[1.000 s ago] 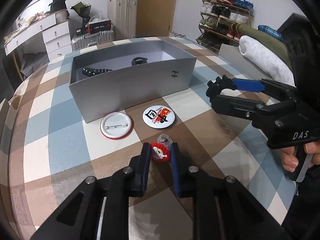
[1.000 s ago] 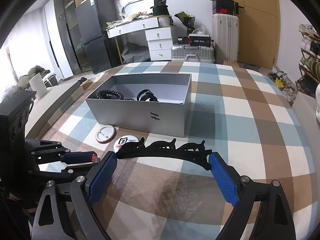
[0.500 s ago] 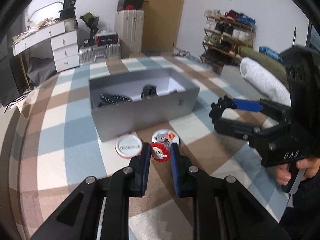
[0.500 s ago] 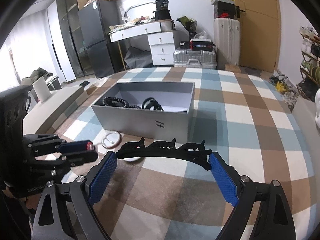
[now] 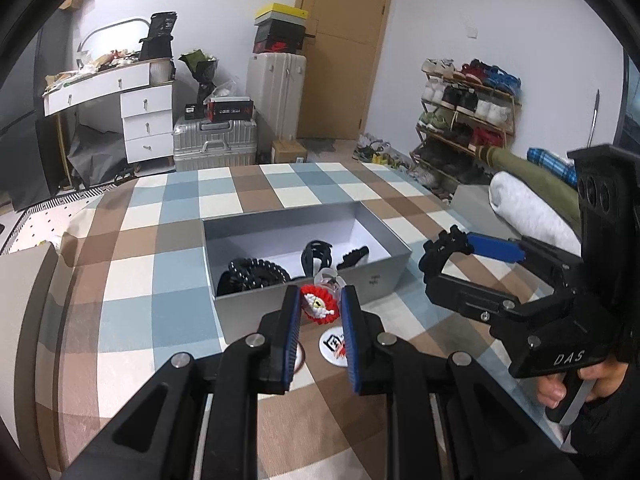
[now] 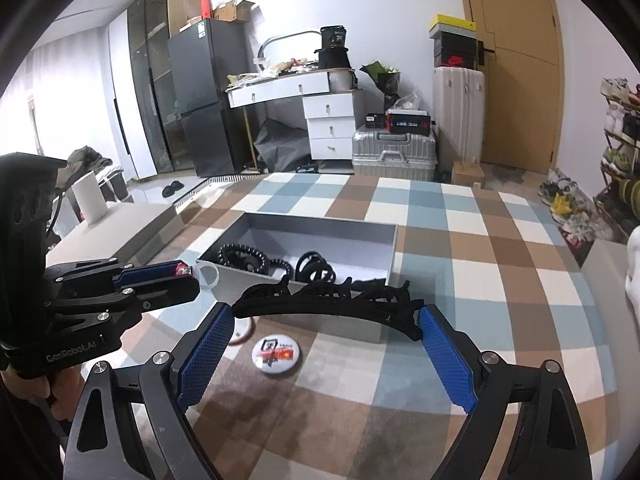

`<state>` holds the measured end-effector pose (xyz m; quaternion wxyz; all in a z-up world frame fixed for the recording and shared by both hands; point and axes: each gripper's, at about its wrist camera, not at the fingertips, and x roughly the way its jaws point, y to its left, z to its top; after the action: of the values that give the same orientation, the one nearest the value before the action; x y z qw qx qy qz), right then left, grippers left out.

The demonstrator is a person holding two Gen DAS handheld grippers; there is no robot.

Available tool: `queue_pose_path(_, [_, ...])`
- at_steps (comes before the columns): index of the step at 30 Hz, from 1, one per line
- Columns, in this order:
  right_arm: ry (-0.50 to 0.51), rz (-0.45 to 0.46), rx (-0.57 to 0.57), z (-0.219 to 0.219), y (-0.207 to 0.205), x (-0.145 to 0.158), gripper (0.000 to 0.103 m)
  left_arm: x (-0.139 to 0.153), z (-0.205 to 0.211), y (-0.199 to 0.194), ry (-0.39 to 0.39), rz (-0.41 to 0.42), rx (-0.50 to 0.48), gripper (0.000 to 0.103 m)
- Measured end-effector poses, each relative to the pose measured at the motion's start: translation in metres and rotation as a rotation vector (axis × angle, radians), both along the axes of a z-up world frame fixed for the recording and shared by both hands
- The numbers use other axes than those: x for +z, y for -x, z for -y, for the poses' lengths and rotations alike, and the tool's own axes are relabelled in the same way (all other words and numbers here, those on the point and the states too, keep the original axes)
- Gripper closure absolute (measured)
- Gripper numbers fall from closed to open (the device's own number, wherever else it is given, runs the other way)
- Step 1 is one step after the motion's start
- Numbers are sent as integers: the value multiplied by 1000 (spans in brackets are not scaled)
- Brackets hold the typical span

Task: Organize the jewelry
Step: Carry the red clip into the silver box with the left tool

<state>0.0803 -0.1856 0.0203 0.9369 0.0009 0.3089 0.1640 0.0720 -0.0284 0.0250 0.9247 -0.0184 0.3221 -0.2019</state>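
Landmark: grey open box (image 5: 376, 280) on the checked tablecloth (image 5: 132, 280).

Left gripper (image 5: 320, 312) nearly pressed together, pinching a red-rimmed round charm (image 5: 319, 307) with a clear ring (image 6: 208, 275) on it; lifted clear of the cloth, just in front of the box's near wall.

Right gripper (image 6: 326, 320) spread wide, its pads gripping the two ends of a black toothed hair clip (image 6: 328, 300); held in the air right of the box in the left wrist view, in front of the near wall in its own.

Inside the box: black beaded bracelet (image 5: 256, 274) at left, black clips (image 5: 318, 254) toward the middle.

On the cloth in front of the box: printed white pin badge (image 6: 276, 354), a second badge (image 6: 244, 330) beside it, mostly hidden by the grippers.
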Motion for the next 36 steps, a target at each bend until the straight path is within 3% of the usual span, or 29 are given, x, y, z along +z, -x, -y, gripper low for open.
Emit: queue_pose_path(36, [-13,-7,-51,-4,-47,-13,10,-8,-3,-45,-36,3,141,88])
